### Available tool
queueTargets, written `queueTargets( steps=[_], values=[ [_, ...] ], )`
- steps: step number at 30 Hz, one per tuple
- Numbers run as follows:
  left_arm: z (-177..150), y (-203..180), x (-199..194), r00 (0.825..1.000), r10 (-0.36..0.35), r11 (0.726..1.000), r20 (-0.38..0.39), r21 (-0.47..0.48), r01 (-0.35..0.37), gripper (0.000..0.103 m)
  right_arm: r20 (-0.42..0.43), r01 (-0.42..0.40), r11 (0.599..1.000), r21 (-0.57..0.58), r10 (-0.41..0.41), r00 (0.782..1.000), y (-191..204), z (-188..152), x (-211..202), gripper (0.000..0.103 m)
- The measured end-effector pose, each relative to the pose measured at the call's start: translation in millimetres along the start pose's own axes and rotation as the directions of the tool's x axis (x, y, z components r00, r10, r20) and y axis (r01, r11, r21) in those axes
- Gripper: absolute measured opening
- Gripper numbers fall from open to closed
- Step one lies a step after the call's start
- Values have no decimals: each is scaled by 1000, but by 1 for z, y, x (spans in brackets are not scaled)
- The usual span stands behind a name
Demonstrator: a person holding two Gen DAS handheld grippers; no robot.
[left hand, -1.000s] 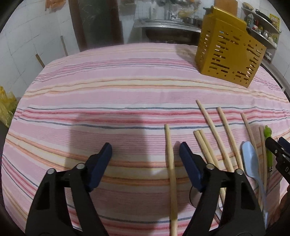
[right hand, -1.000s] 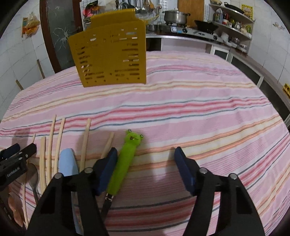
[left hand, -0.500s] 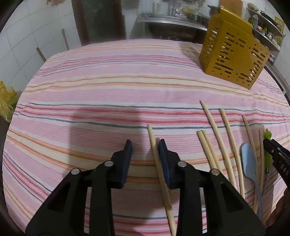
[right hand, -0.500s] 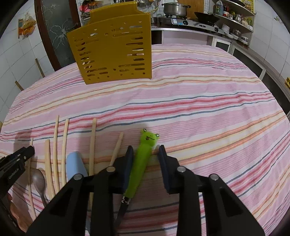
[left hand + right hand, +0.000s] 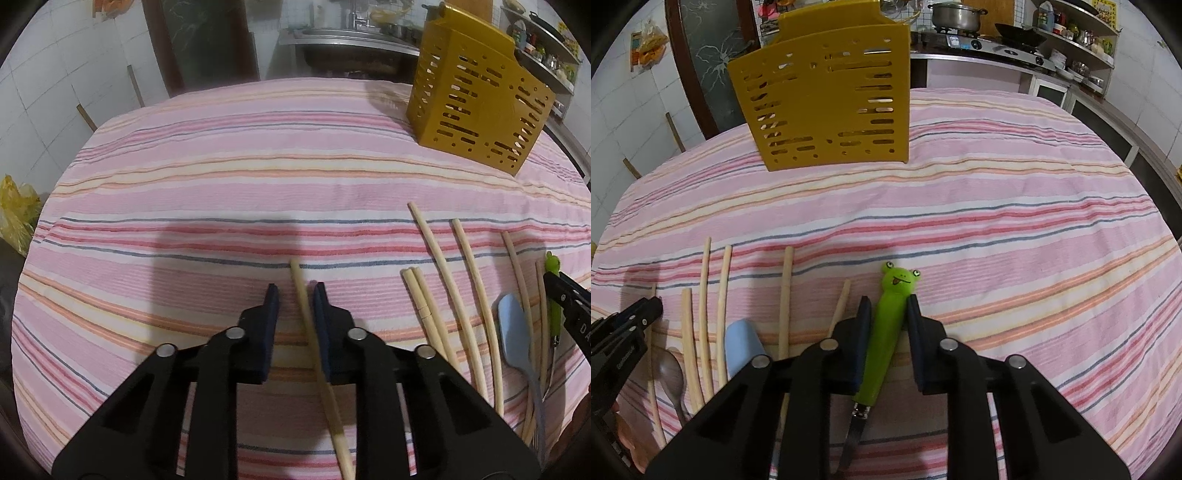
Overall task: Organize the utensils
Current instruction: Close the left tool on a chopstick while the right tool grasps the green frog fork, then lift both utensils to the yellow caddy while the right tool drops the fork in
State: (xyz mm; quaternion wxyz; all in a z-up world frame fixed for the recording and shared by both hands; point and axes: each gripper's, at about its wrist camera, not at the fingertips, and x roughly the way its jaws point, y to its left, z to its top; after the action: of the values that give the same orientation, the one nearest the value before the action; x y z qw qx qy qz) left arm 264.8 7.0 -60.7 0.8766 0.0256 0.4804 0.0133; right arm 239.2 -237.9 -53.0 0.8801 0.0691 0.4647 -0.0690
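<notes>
Kitchen, striped tablecloth (image 5: 221, 192), yellow slotted utensil holder (image 5: 476, 96) at the far side, no utensils visible in it. Left gripper (image 5: 295, 295) nearly closed around a lone chopstick (image 5: 314, 339), right pad touching. Remaining chopsticks (image 5: 461, 295), blue spatula (image 5: 513, 332), spoon (image 5: 670, 376) lie loose; right gripper (image 5: 886, 306) clamps the frog-handled knife (image 5: 890, 332) — sorting barely begun.

The pale wooden chopstick (image 5: 321, 373) between the left gripper's (image 5: 295, 295) fingers runs out past the bottom edge, so its lower end is unseen. The green frog-headed knife's (image 5: 890, 332) dark blade passes under the right gripper (image 5: 886, 306) and is largely hidden. A metal spoon's (image 5: 670, 373) handle disappears behind that gripper's black frame. Whether the slotted yellow plastic utensil holder (image 5: 827, 107) contains anything cannot be told.
</notes>
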Motion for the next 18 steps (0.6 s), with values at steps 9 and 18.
queueTargets(
  steps=[9,18],
  values=[
    [3,4,-2,1000,-25,998,-2,-63,25,4,68,-58,998,20,57,996,-14,0,-17,19],
    [2,22,-29,995,-38,992,93,-120,49,4,241,-77,997,-16,79,967,-17,8,-62,18]
  ],
)
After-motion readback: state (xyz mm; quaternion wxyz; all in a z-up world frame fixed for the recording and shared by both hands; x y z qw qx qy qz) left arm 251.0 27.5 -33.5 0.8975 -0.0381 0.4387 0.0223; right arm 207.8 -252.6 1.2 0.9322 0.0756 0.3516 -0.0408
